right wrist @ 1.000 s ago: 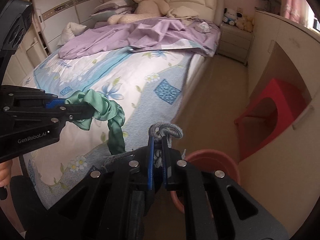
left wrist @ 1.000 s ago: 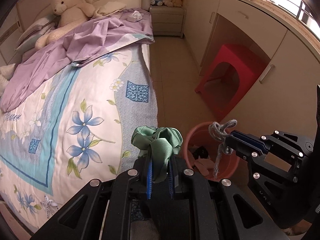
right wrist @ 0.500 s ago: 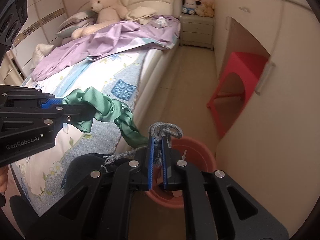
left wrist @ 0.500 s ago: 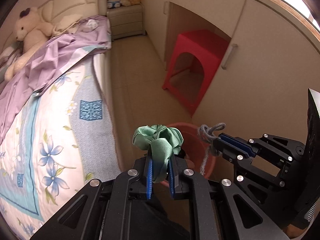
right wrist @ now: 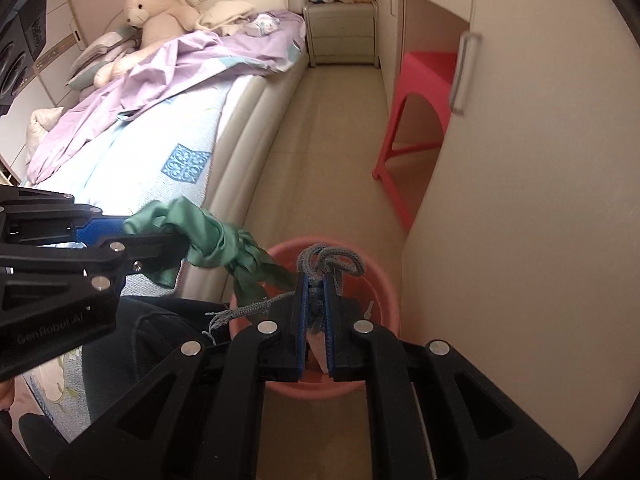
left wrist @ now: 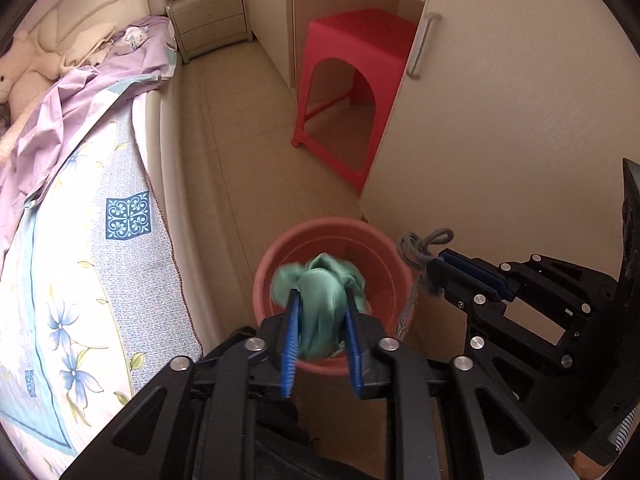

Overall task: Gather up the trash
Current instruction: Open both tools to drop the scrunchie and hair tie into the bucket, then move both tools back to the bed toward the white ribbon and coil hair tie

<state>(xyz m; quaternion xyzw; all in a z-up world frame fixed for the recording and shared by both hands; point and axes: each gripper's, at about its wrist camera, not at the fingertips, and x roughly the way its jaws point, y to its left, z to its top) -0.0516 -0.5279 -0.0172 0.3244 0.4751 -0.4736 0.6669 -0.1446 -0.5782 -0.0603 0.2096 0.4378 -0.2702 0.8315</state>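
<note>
A terracotta-pink bin [left wrist: 336, 236] stands on the floor between the bed and the cabinet; it also shows in the right wrist view [right wrist: 384, 280]. My left gripper [left wrist: 320, 304] is over the bin, its jaws spread apart, with a green cloth [left wrist: 320, 304] blurred between them. The cloth [right wrist: 208, 240] hangs from the left gripper in the right wrist view. My right gripper [right wrist: 315, 284] is shut on a grey cord [right wrist: 332, 260] above the bin; the cord [left wrist: 420, 248] shows beside the bin's right rim.
A bed [left wrist: 80, 240] with a floral cover and purple sheet [right wrist: 180, 64] lies left. A red plastic stool [left wrist: 348, 80] stands under the cabinet [left wrist: 520, 120] on the right. A nightstand [right wrist: 340, 28] is at the far end of the floor aisle.
Both grippers moved over the bin. The left gripper's jaws have widened and the green cloth now looks blurred and lower between them.
</note>
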